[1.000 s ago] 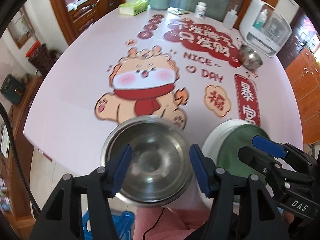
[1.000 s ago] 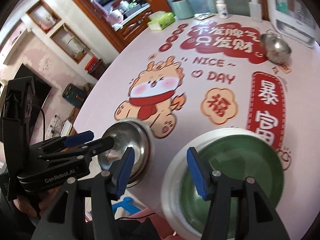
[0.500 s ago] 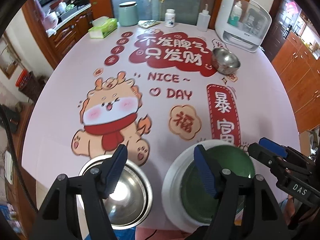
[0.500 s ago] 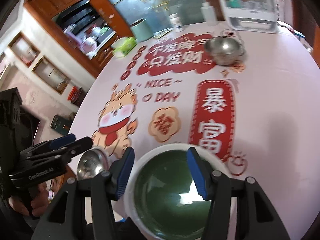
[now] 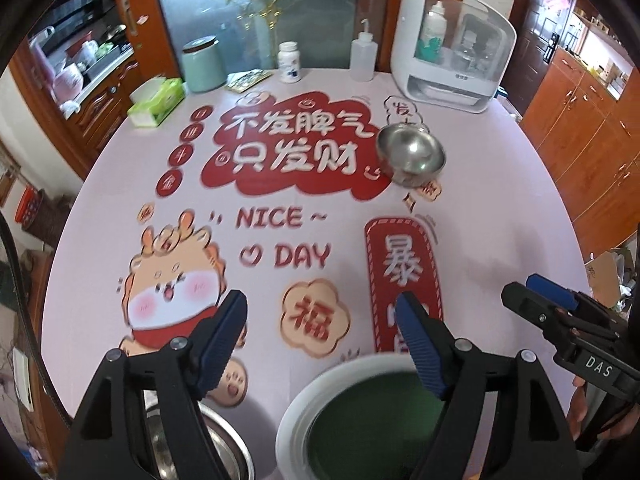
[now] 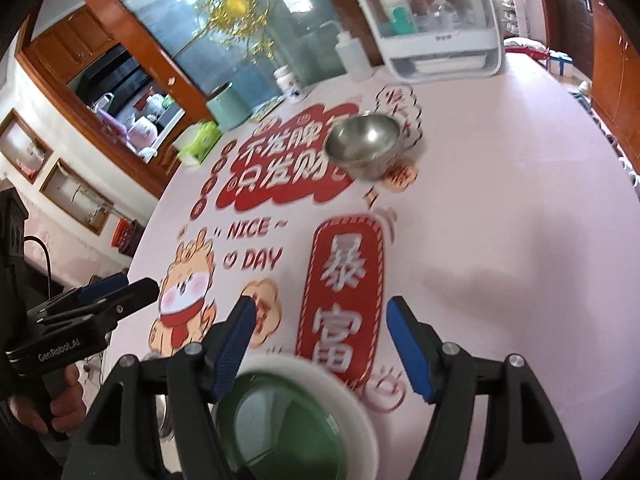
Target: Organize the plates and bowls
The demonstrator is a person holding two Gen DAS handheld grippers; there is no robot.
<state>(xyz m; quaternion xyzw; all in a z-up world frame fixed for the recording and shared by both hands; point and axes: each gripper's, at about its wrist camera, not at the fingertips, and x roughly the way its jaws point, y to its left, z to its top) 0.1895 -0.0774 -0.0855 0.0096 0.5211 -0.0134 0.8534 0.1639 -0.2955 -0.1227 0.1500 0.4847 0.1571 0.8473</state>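
Left wrist view first, and we take the green plate with the white rim [image 5: 360, 432] as our landmark; it lies at the near edge of the round table [image 5: 500, 208]. Left of the plate, also at the near edge, we see a steel bowl [image 5: 224, 452], partly hidden under our left gripper [image 5: 322, 340]. This gripper hangs above the cloth with its blue pads [image 5: 222, 336] spread wide and nothing between them; its right finger overlaps the plate's rim in the picture, though we cannot tell whether it touches. Well beyond the plate, toward the far right of the table, a second steel bowl [image 5: 412, 154] stands upright and alone. Right of the plate our right gripper [image 5: 540, 292] enters from the side.

Right wrist view: far left of the plate [image 6: 304, 420] we see the left gripper [image 6: 116, 288] held in a hand [image 6: 56, 404]. Our right gripper [image 6: 320, 340] is above the plate, fingers wide apart and empty, its left pad [image 6: 234, 344] over the plate's near-left rim. Far beyond the plate stands the second steel bowl [image 6: 364, 142], and behind that a white cabinet with a clear cover [image 6: 436, 28] at the table's far edge.
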